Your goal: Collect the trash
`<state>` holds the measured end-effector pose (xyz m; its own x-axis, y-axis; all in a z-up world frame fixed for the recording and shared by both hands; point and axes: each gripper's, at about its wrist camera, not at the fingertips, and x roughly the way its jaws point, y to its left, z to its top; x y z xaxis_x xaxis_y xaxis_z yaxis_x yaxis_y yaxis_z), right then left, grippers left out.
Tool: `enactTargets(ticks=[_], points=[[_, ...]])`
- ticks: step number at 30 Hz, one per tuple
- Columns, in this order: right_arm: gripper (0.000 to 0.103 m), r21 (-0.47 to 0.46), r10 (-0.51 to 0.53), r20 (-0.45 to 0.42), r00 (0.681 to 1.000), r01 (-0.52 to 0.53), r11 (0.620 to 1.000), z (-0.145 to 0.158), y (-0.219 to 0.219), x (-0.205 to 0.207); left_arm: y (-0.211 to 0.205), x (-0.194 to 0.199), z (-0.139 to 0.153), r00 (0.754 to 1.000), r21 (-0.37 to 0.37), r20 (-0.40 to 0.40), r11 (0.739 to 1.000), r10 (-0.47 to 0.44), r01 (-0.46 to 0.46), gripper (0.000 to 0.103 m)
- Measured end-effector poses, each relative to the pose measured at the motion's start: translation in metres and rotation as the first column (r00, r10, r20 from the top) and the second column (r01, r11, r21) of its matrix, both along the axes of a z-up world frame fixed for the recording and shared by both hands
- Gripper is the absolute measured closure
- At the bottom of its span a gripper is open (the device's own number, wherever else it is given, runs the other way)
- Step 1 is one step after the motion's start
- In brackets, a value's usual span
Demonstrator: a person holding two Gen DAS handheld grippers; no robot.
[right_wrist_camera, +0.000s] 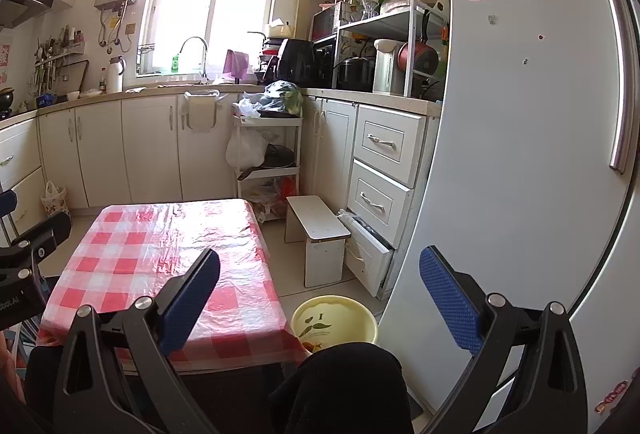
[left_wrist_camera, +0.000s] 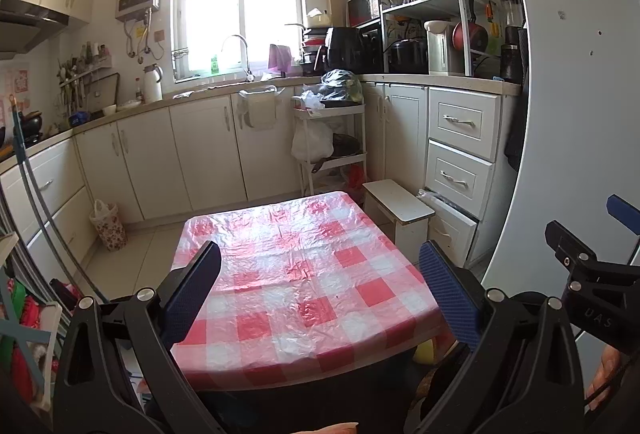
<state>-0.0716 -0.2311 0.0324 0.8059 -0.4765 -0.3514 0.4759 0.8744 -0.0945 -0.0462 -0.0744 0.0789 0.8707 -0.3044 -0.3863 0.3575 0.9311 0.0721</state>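
Left gripper (left_wrist_camera: 320, 294) jaws spread wide, nothing between them, held above the near half of the red-checked table (left_wrist_camera: 304, 274). Right gripper (right_wrist_camera: 320, 298) also wide open and empty, over the table's right edge. No loose trash visible on the tablecloth. Yellow basin (right_wrist_camera: 334, 322) on the floor just right of the table, beside the fridge (right_wrist_camera: 520, 154). White stool (right_wrist_camera: 316, 222) behind it.
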Motion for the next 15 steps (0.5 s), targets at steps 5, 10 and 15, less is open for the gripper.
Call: enactTargets(ticks=[5, 10, 15], points=[[0.007, -0.002, -0.005, -0.009, 1.000, 0.005, 1.000, -0.0005, 0.0006, 0.0003, -0.0003, -0.0035, 0.0020, 1.000, 0.003, 0.001, 1.000, -0.007, 0.007, 0.007], [0.007, -0.008, -0.011, -0.016, 1.000, 0.011, 1.000, -0.0007, 0.0013, 0.0007, -0.0002, -0.0042, 0.0016, 1.000, 0.002, 0.001, 1.000, -0.005, 0.005, 0.007], [0.007, -0.008, -0.007, -0.016, 1.000, 0.007, 1.000, -0.0008, 0.0013, 0.0011, 0.0014, -0.0063, 0.0021, 1.000, -0.004, 0.005, 1.000, -0.004, 0.004, 0.007]])
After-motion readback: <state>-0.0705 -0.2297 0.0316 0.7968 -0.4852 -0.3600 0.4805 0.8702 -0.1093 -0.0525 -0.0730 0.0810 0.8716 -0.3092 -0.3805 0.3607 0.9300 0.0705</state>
